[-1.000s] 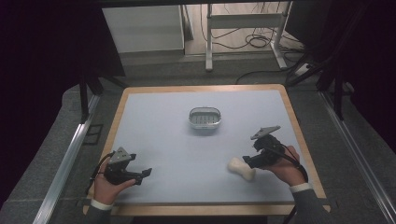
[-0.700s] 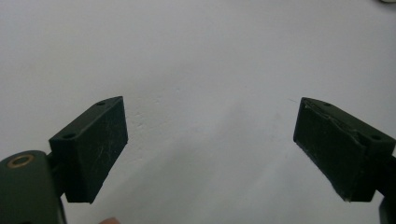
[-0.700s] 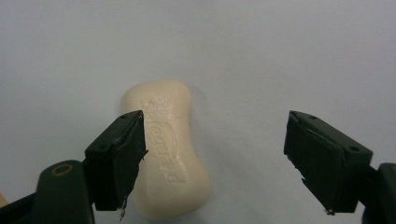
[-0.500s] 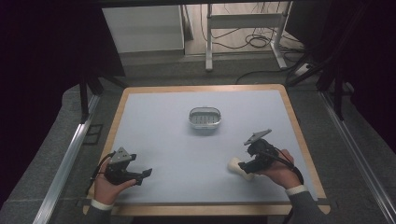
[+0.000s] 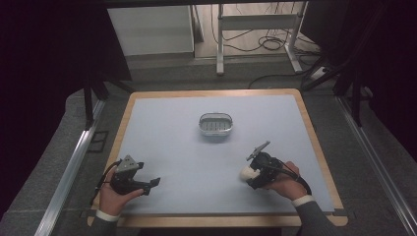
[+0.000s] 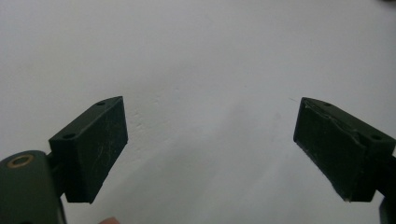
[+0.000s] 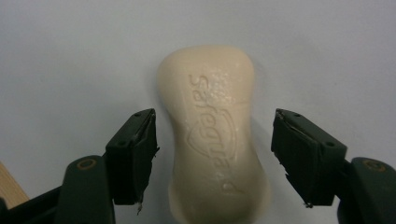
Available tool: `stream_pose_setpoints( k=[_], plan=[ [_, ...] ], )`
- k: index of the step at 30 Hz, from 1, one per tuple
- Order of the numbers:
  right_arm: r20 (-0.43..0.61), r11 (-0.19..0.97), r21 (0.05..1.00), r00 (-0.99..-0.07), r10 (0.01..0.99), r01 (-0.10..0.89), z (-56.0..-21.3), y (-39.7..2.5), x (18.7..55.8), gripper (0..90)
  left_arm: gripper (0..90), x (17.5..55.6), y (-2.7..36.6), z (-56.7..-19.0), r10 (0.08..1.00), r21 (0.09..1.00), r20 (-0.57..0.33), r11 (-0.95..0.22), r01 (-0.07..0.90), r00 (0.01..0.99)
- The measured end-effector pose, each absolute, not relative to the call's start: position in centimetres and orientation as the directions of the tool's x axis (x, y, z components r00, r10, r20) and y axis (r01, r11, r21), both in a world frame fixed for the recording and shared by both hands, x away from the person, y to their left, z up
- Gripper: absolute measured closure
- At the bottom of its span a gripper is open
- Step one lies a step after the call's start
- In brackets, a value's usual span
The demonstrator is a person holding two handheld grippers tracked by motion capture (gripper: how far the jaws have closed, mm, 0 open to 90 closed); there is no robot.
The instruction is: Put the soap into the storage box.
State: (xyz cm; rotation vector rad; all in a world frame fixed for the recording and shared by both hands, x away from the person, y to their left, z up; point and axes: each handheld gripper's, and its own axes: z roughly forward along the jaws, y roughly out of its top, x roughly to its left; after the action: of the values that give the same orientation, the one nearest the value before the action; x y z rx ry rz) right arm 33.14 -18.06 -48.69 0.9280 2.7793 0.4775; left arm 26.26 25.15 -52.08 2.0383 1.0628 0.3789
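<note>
My right gripper (image 7: 212, 154) has its jaws spread to either side of the soap (image 7: 215, 144), which lies flat on the table (image 5: 172, 128) untouched, near its front right, while my left gripper (image 6: 210, 149) rests wide open over bare table.

Left gripper (image 5: 153, 183), lower left of high view: black body, grey three-cornered plate, black looping cable. Right gripper (image 7: 212, 151): rectangular black jaws, brass-ringed screws. Grey sleeves with white cuffs at bottom edge.
</note>
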Motion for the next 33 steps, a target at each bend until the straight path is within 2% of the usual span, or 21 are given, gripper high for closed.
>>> stream_pose_setpoints(
  k=[3, 9, 16, 33],
  plan=[
    [-0.064, 0.766, 0.323, -0.795, 0.604, 0.556, -49.0, -17.6, 33.3, 35.0, 10.4, 26.2, 25.2, -52.1, 0.792, 0.761, -0.091, -0.335, 0.555, 0.603],
    [-0.088, 0.792, 0.276, -0.806, 0.585, 0.545, -49.5, -17.1, 33.3, 48.8, 10.4, 26.3, 25.2, -52.1, 0.791, 0.759, -0.091, -0.338, 0.556, 0.605],
    [-0.105, 0.802, 0.267, -0.811, 0.576, 0.535, -49.3, -16.8, 33.2, 49.3, 10.4, 26.3, 25.2, -52.1, 0.792, 0.761, -0.092, -0.335, 0.556, 0.604],
    [-0.129, 0.761, 0.364, -0.78, 0.612, 0.537, -46.2, -18.7, 33.7, 49.4, 10.4, 26.3, 25.0, -52.2, 0.789, 0.756, -0.086, -0.346, 0.555, 0.608]
  ],
)
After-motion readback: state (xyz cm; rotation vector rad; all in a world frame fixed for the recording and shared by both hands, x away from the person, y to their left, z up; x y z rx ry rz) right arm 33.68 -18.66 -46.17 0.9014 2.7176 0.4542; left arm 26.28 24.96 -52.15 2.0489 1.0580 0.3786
